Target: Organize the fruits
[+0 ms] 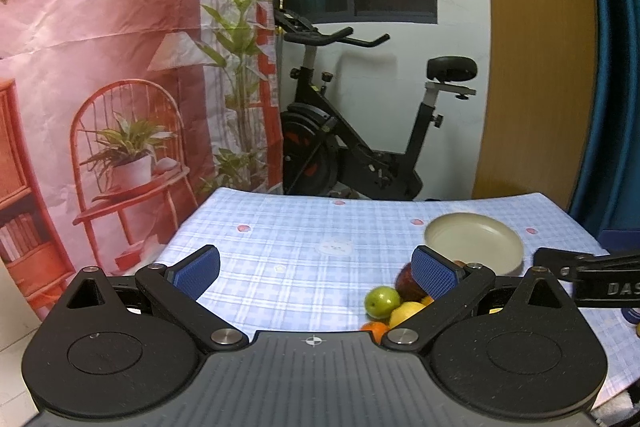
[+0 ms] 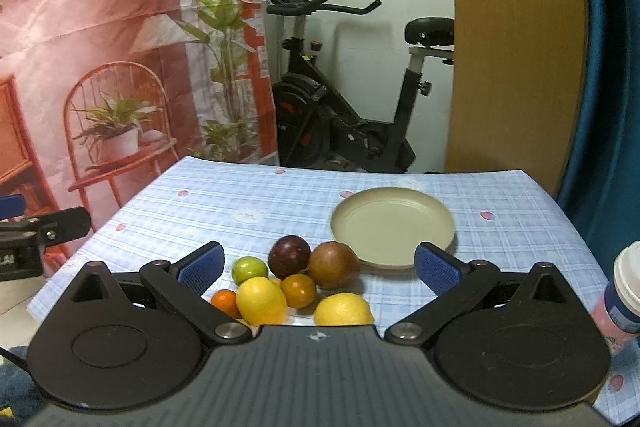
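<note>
Fruit cluster and one empty plate on the checked tablecloth (image 2: pixel 240 195).

Seven fruits are counted near the front edge: two lemons (image 2: pixel 261 299), two oranges (image 2: pixel 298 290), two dark passion fruits (image 2: pixel 289 255), one green fruit (image 2: pixel 249 269). One plate (image 2: pixel 394 225) is set just behind, toward the right edge. The left gripper (image 1: pixel 316 269) and right gripper (image 2: pixel 318 265) are both held released, nothing grasped.

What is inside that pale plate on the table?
Nothing: the plate shows only bare surface. The right claw's fingertip hides a bit of its near rim. All fruit, like the green one, lies beside it.
</note>
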Motion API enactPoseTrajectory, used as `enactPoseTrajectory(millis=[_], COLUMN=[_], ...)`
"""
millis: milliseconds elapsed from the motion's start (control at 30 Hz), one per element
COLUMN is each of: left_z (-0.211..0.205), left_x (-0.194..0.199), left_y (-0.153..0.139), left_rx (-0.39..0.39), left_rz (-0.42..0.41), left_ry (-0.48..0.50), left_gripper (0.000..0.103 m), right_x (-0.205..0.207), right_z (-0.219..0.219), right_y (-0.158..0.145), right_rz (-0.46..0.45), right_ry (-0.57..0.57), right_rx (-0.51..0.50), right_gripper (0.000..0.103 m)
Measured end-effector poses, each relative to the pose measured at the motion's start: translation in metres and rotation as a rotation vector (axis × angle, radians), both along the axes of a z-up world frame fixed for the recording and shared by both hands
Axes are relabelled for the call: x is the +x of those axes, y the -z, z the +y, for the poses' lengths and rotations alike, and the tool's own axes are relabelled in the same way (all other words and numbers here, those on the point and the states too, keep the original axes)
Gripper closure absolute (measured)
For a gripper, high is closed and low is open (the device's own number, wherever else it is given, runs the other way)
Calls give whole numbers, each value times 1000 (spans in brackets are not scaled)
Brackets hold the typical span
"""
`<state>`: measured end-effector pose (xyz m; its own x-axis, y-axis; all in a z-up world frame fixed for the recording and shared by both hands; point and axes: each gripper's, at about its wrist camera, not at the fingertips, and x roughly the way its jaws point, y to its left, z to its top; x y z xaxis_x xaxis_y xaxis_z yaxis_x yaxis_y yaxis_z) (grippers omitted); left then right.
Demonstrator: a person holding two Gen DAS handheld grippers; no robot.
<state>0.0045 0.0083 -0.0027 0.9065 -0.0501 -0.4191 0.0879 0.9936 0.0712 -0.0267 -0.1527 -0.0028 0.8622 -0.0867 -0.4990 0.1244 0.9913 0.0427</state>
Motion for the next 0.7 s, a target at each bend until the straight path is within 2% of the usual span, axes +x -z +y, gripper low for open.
enactPoseTrajectory(millis=[133,267,367,433,567,700], left_z=[3,9,5,3,4,9], left_x=[4,13,27,34,53,70], left_y=[0,2,7,11,15,23], left_rx=[6,-53,-28,-15,-36,-49], left_rz=[-60,-91,-64,-65,-37,19], left_ry=[-3,25,50,39,24,10], left_gripper=[0,1,1,2,5,7], right_x=[4,13,25,35,63,85], right_z=[-7,-14,-19,-24,-31,-32], right_y=[-4,-7,-6,-4,6,22], right_rz=[-34,-87,-127,-143,-132,-140], right_ry=[-9,-27,-50,-84,-187,-212], right_rx=[-9,-24,-24,21,66,62], right_gripper=[0,0,0,0,0,0])
